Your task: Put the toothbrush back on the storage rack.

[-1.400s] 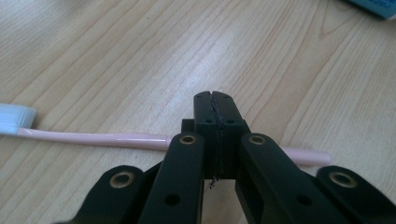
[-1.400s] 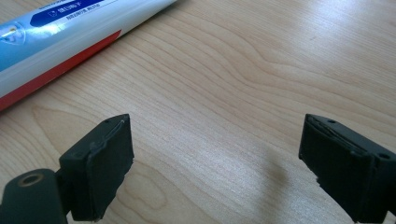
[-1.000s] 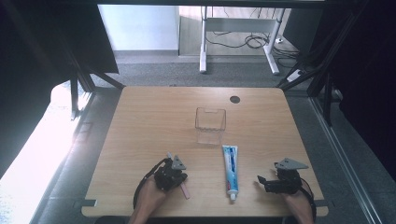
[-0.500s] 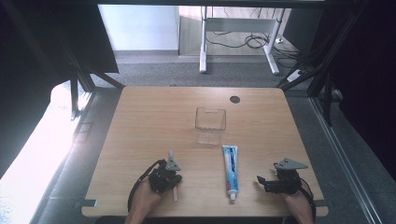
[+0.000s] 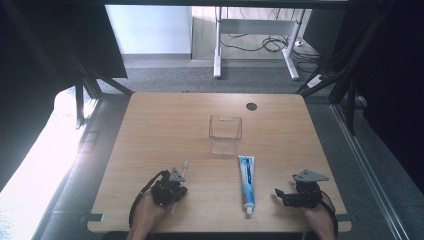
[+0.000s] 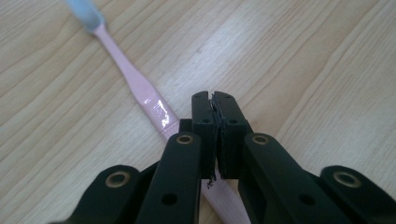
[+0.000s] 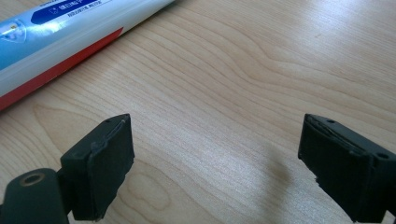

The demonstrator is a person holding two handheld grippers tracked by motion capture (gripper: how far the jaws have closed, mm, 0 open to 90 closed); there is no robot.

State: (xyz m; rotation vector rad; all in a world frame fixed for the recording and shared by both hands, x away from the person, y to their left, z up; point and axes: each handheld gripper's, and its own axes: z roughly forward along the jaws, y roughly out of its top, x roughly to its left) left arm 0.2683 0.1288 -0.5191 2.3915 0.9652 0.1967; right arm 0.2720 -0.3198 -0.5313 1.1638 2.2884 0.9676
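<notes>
- Toothbrush (image 6: 140,88): flat on the table (image 6: 303,70); its handle runs under the left gripper (image 6: 212,100), head ahead and left of the fingertips.
- Left fingers: clenched pad to pad; seemingly no hold on the handle, likely lined up for a pick.
- Right gripper (image 7: 215,158): released, nothing between; waiting.
- Toothpaste (image 7: 56,42): ahead-left of the right fingers, apart.
- Cup (image 5: 225,131): far beyond both, upright, apparently empty.

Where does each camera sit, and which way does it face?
High view: above the near table edge, facing forward and down at the table; both forearms show.
Left gripper view: on the left gripper, along shut jaws gripping the toothbrush.
Right gripper view: on the right gripper, along open jaws, toothpaste beyond.
High and right gripper views share the toothpaste.
</notes>
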